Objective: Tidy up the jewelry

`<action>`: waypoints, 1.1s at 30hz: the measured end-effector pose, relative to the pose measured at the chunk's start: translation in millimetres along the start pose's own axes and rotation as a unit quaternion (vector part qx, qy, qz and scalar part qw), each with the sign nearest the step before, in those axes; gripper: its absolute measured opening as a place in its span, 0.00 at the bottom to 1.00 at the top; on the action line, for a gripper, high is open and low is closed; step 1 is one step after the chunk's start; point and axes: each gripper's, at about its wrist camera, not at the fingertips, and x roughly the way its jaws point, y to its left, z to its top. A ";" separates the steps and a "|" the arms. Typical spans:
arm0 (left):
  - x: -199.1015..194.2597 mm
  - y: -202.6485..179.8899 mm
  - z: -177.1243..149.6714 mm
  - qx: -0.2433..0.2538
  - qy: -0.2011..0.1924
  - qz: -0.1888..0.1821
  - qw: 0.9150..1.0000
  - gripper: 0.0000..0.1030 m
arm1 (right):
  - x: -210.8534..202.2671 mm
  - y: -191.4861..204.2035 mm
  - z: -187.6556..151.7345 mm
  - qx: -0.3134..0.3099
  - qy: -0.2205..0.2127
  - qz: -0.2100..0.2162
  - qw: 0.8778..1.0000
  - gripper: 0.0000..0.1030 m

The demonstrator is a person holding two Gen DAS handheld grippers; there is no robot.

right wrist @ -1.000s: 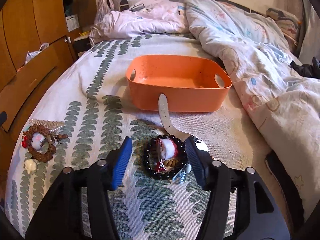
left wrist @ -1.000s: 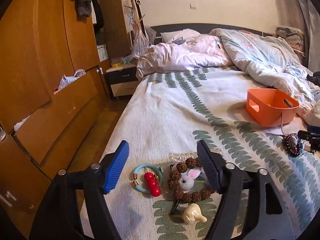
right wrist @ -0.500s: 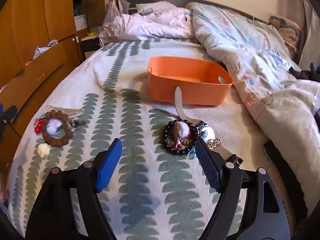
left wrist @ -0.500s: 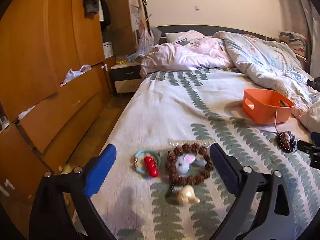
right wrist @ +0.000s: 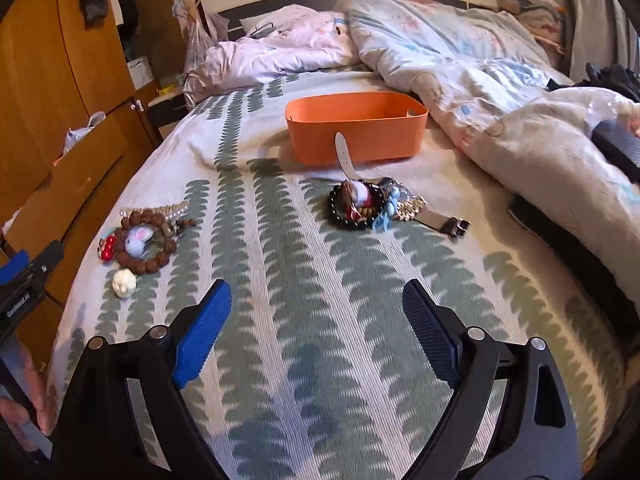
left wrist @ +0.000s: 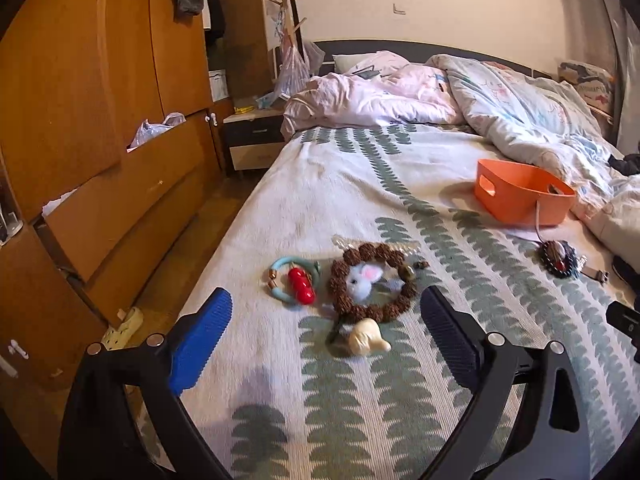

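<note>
Two heaps of jewelry lie on the bed. Near the left edge: a brown bead bracelet (left wrist: 404, 295) around a white rabbit charm (left wrist: 363, 279), a teal ring with red beads (left wrist: 301, 285) and a cream charm (left wrist: 366, 340). The same heap shows in the right wrist view (right wrist: 158, 258). My left gripper (left wrist: 324, 338) is open and empty, just short of it. Farther right, a black bead bracelet (right wrist: 348, 216) lies with a white-strap watch (right wrist: 345, 156) in front of the orange basket (right wrist: 356, 134). My right gripper (right wrist: 316, 316) is open and empty, well short of it.
A crumpled duvet (right wrist: 460, 64) covers the bed's far and right side. A wooden wardrobe with drawers (left wrist: 100, 140) and a nightstand (left wrist: 252, 136) stand left of the bed. A dark strap (right wrist: 572, 248) lies at the right.
Both grippers have pulled back and up from the heaps and opened wider. Nothing was picked up; the jewelry lies as before.
</note>
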 end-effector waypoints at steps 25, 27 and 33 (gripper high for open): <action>12.9 -4.7 -10.6 0.036 0.029 0.028 0.999 0.95 | 11.0 2.7 -3.2 -0.001 0.005 0.006 1.000 0.86; 12.4 -7.8 -11.6 0.044 0.030 0.023 0.998 0.95 | 11.6 3.9 -3.1 -0.003 0.004 0.005 1.000 0.86; 9.2 -9.7 -9.8 0.051 0.020 0.031 0.998 0.95 | 11.4 3.9 -3.1 0.000 0.004 0.005 1.000 0.86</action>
